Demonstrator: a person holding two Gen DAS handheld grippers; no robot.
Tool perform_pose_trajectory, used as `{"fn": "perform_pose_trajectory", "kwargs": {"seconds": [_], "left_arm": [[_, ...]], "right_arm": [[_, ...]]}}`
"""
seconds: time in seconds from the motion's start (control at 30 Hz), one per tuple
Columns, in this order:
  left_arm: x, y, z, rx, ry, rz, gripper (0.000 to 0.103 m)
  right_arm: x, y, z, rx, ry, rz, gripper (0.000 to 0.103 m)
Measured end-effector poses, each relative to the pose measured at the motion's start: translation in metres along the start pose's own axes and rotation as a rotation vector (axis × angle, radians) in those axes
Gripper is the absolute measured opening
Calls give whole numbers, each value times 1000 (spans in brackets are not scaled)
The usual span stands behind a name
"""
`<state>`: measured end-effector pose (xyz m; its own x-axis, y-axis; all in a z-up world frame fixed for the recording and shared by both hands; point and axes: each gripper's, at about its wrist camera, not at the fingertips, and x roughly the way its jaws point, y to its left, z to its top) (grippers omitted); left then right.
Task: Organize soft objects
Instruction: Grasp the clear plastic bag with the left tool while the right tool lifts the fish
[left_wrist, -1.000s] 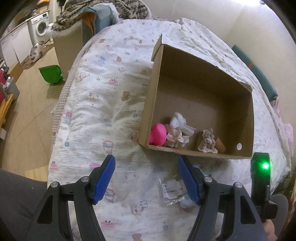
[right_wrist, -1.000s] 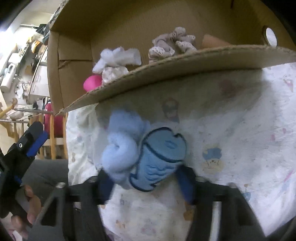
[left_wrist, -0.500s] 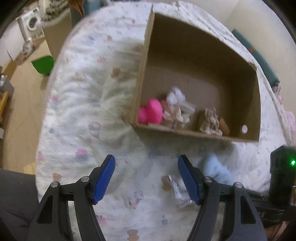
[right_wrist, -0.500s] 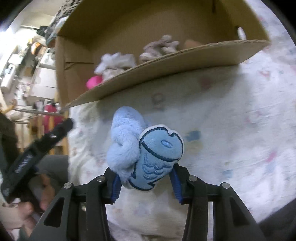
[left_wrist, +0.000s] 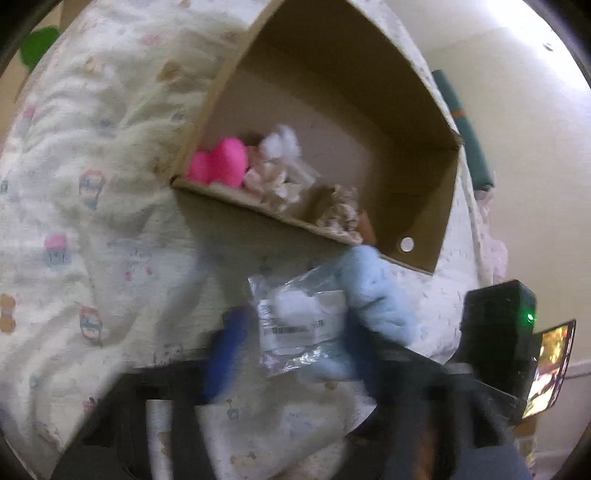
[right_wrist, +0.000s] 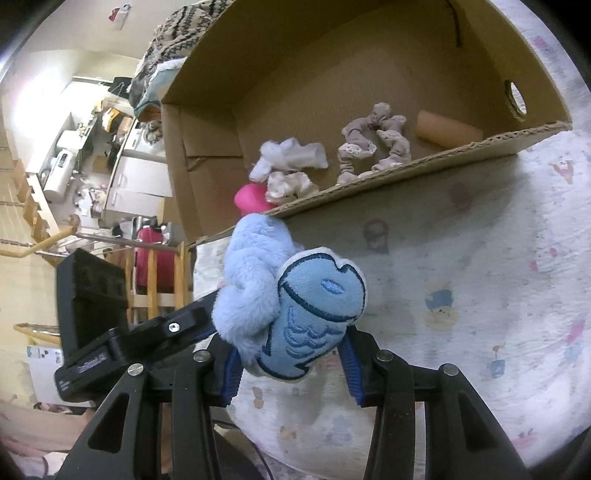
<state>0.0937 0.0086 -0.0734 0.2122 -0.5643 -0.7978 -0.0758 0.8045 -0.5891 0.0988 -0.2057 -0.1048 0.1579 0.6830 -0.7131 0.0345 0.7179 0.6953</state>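
Observation:
On the bed quilt lies a clear plastic bag with something white and a label inside. My left gripper straddles it; its blurred blue fingers are closing and touch the bag's two sides. My right gripper is shut on a light blue plush fish, held above the quilt just in front of the cardboard box. The plush shows to the right of the bag in the left wrist view. In the box lie a pink soft toy, white cloth pieces, a frilly scrunchie and an orange roll.
The printed quilt spreads left of the box, falling off at the bed's edge. The left gripper's black body sits close beside the plush. A green roll lies by the wall. Furniture and a washing area show beyond the bed.
The left gripper sank and tilted down onto the plastic bag, and its fingers came closer together. The right gripper kept its hold on the plush, which now sits higher against the box's front wall.

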Motion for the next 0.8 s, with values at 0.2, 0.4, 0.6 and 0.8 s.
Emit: {"fn": "perform_pose_trajectory", "kwargs": {"seconds": [0.2, 0.4, 0.6, 0.8], "left_arm": [[-10, -6, 0, 53, -51, 60, 3], [-18, -6, 0, 85, -89, 151, 2], [-16, 1, 2, 92, -92, 224, 2], [-22, -6, -5, 137, -121, 259, 2]], "right_arm": [[-5, 2, -2, -11, -6, -36, 48], [-9, 2, -4, -40, -37, -147, 48], [-14, 1, -2, -59, -59, -201, 48], [-21, 11, -8, -101, -77, -200, 48]]}}
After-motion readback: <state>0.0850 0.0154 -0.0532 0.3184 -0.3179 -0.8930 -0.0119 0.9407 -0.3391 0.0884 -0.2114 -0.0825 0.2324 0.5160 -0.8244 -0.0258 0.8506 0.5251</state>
